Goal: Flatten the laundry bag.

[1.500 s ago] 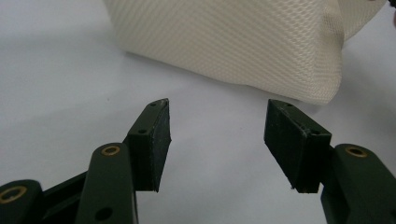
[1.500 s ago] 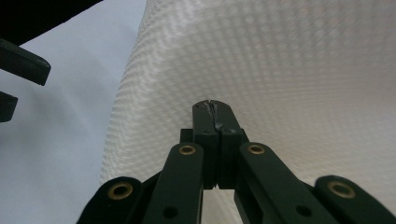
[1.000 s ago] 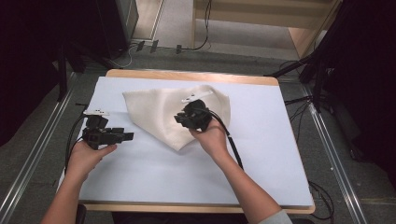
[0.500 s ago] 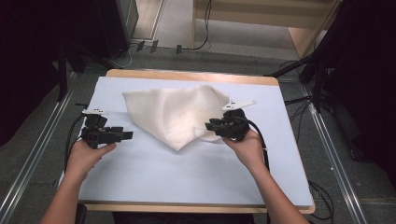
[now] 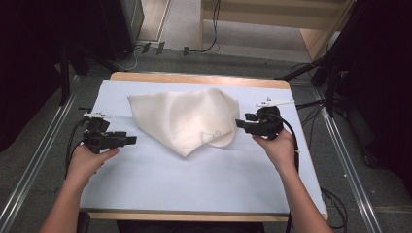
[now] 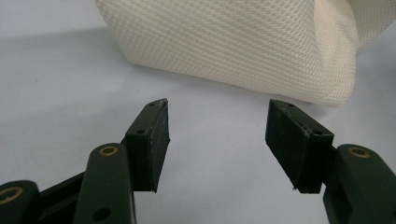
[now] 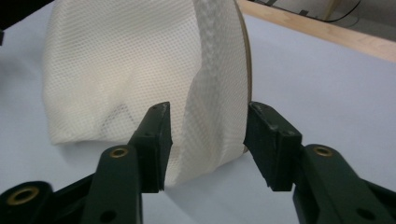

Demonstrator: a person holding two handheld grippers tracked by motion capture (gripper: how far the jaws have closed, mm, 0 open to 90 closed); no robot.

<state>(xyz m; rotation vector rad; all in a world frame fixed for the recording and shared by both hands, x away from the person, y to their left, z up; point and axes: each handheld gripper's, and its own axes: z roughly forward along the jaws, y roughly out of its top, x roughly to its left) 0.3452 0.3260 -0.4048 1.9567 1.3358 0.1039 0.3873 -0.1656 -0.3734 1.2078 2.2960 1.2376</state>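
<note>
No lettering, label, brand mark, number or sign can be read anywhere in these views.
</note>
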